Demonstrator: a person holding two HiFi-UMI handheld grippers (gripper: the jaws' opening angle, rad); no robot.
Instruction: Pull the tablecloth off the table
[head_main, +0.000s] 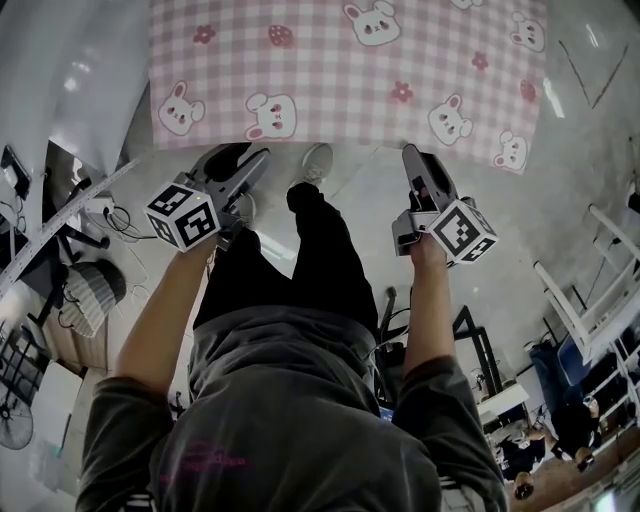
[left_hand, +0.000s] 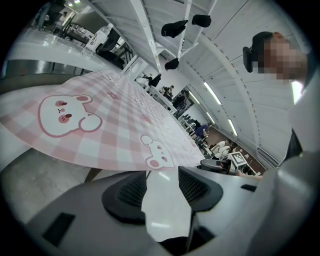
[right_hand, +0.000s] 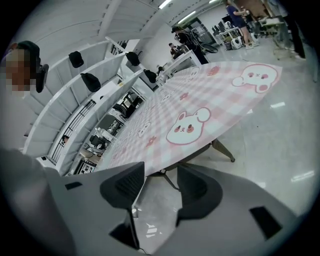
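Note:
A pink checked tablecloth (head_main: 350, 70) printed with white rabbits covers the table ahead of me; its near edge hangs over the table's front. My left gripper (head_main: 240, 172) is held open just short of that edge, nothing between its jaws. My right gripper (head_main: 412, 160) is also open, its tips close under the cloth's edge. In the left gripper view the tablecloth (left_hand: 110, 130) spreads away above the open left gripper (left_hand: 162, 186). In the right gripper view the tablecloth (right_hand: 200, 115) lies beyond the open right gripper (right_hand: 161, 186), with table legs (right_hand: 222, 150) showing underneath.
I stand on a shiny grey floor (head_main: 350, 190), one shoe (head_main: 315, 160) near the table. Chairs and cables (head_main: 90, 250) sit at my left, white racks (head_main: 600, 300) at my right. Other people (right_hand: 235, 15) and desks fill the room's far side.

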